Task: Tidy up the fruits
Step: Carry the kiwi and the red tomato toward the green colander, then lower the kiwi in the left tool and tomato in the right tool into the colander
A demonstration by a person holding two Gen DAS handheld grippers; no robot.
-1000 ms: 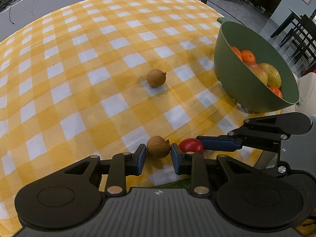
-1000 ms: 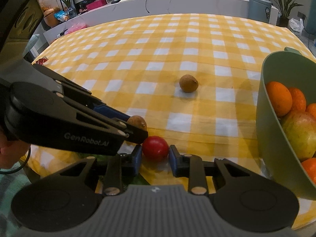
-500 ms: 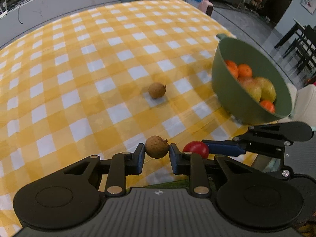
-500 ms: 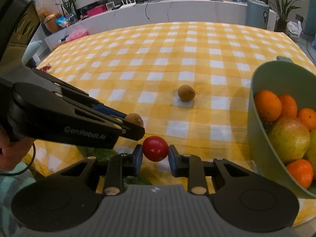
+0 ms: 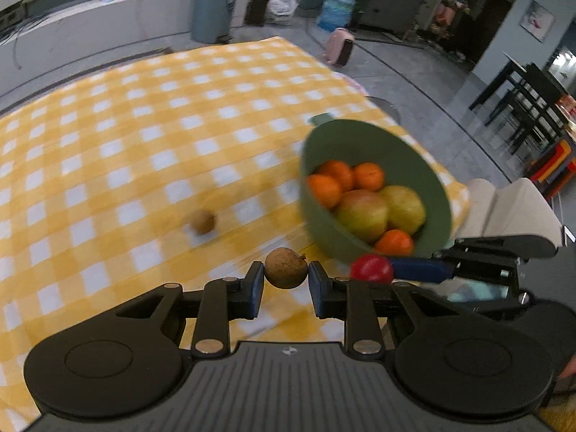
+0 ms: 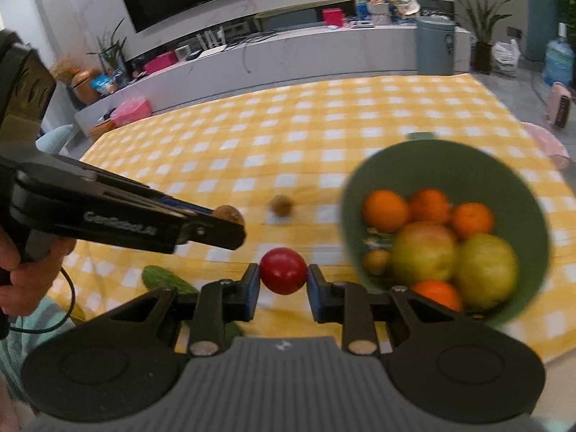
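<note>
My left gripper [image 5: 286,280] is shut on a small brown fruit [image 5: 286,267], held above the yellow checked tablecloth [image 5: 144,151]. My right gripper [image 6: 282,282] is shut on a small red fruit [image 6: 283,270], also off the table. Each gripper shows in the other's view: the right one holds the red fruit [image 5: 372,268] just right of my left jaws, and the left one carries the brown fruit [image 6: 228,213] at left. A green bowl [image 6: 450,169] of oranges and apples stands to the right. A second brown fruit [image 5: 203,221] lies loose on the cloth.
A green leaf [image 6: 163,280] lies near the table's front edge. A hand [image 6: 21,273] grips the left gripper's handle. A pale chair back [image 5: 511,208] stands beside the table at right. Beyond the table are a counter and a bin [image 6: 433,45].
Both grippers have risen off the cloth with their fruits and swung toward the bowl, which now sits closer to the middle of each view. The left jaws closed onto the brown fruit.
</note>
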